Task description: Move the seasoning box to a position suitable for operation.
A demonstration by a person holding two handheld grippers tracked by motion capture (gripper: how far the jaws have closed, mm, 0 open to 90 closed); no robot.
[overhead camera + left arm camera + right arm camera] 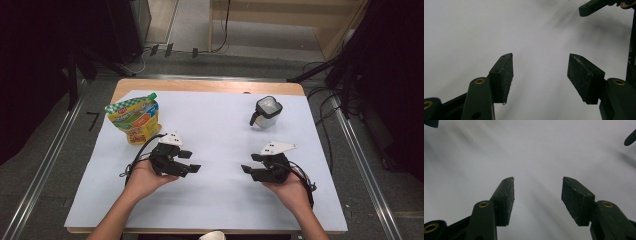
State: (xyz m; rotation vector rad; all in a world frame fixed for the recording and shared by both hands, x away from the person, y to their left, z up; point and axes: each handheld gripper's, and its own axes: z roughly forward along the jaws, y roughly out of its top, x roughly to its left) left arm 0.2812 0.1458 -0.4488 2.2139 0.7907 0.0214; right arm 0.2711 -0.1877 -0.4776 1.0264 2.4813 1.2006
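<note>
The pouch (135,119) near the surface's far left corner carries a red logo patch and printed lettering, all too small to read.

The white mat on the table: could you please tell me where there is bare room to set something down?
Bare: the white mat between left gripper and right gripper, the near strip, and between pouch and measuring cup. Nowhere really crowded; those items occupy the far corners.

Yellow-green printed pouch (135,119), black-rimmed clear jug (265,113), white table sheet (215,195)
</note>
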